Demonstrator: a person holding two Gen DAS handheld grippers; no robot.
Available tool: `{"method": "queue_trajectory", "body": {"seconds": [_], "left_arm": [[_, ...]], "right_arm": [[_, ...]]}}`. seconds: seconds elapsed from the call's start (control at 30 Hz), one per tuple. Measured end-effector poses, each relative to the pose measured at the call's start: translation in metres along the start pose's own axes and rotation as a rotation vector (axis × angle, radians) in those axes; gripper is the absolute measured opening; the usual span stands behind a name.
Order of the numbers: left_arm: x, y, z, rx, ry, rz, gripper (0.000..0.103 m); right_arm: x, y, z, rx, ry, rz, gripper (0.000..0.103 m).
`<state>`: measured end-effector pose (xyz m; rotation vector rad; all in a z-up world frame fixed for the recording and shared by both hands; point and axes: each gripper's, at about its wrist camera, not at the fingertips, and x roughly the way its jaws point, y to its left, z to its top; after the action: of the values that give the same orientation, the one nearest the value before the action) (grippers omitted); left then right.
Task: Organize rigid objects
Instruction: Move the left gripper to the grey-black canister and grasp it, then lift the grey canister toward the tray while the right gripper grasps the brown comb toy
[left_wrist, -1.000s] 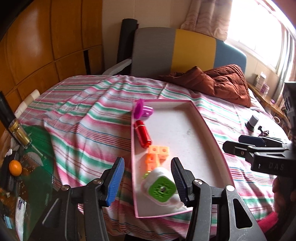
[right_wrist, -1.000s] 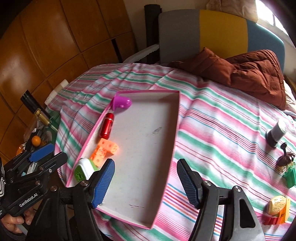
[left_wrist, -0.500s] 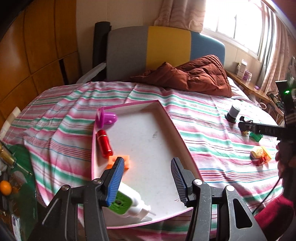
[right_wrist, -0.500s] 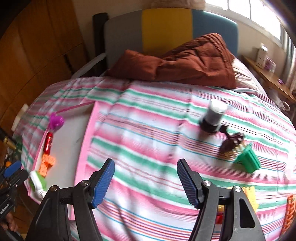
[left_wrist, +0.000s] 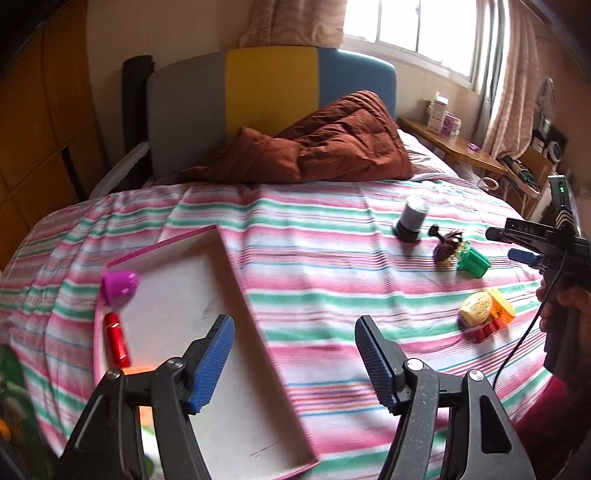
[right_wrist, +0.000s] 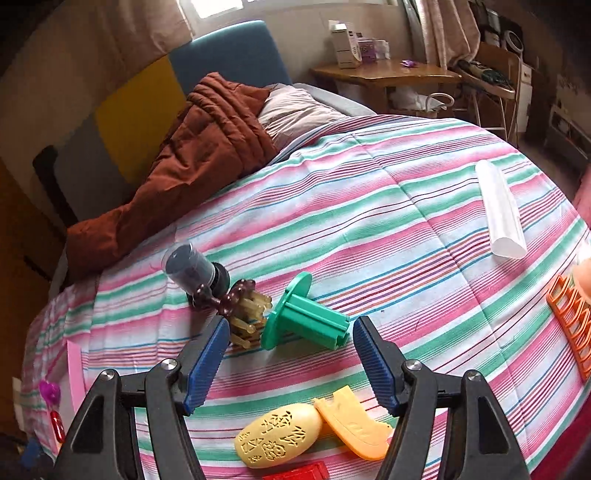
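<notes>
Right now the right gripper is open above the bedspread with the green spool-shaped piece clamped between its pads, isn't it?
Not quite. The right gripper is open above the striped bedspread, but it clamps nothing: the green spool-shaped piece lies on its side on the cloth beyond the fingertips, clear of both pads. The right wrist view shows this.

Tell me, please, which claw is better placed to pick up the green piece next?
Right: the right claw hangs open just before the green piece; the left claw, jaws opening, sits over the pink tray's edge.
</notes>
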<state>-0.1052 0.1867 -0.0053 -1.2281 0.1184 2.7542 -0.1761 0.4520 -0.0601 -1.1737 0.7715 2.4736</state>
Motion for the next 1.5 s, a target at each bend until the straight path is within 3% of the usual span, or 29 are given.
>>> {"method": "queue_trajectory", "body": {"seconds": [0.33, 0.63, 0.87, 1.03, 1.07, 1.1, 1.13, 1.2, 1.23, 1.5], "left_arm": [[0.053, -0.07, 0.057, 0.083, 0.025, -0.104, 0.071], [0.124, -0.121, 0.101, 0.122, 0.104, -0.182, 0.077], [0.168, -0.148, 0.128, 0.131, 0.124, -0.186, 0.088], [0.2, -0.159, 0.141, 0.119, 0.152, -0.164, 0.09], [0.208, -0.16, 0.142, 0.111, 0.16, -0.157, 0.09], [0.216, -0.159, 0.144, 0.1, 0.17, -0.148, 0.09], [0.223, -0.158, 0.145, 0.086, 0.182, -0.147, 0.089], [0.236, -0.154, 0.146, 0.054, 0.218, -0.173, 0.071], [0.24, -0.152, 0.144, 0.038, 0.247, -0.2, 0.044], [0.202, -0.124, 0.115, 0.031, 0.219, -0.214, 0.043]], "right_arm": [[-0.004, -0.024, 0.005, 0.127, -0.001, 0.014, 0.071], [0.0, -0.029, 0.005, 0.16, 0.025, 0.037, 0.071], [0.003, -0.031, 0.005, 0.179, 0.044, 0.065, 0.071], [0.005, -0.03, 0.005, 0.185, 0.057, 0.083, 0.071], [0.006, -0.031, 0.006, 0.276, 0.001, 0.015, 0.071], [0.006, -0.03, 0.005, 0.277, 0.001, 0.018, 0.071], [0.006, -0.03, 0.005, 0.277, 0.002, 0.018, 0.071], [0.007, -0.03, 0.006, 0.277, 0.004, 0.015, 0.071], [0.008, -0.03, 0.006, 0.276, 0.006, 0.011, 0.071], [0.01, -0.028, 0.006, 0.266, 0.004, -0.01, 0.071]]}}
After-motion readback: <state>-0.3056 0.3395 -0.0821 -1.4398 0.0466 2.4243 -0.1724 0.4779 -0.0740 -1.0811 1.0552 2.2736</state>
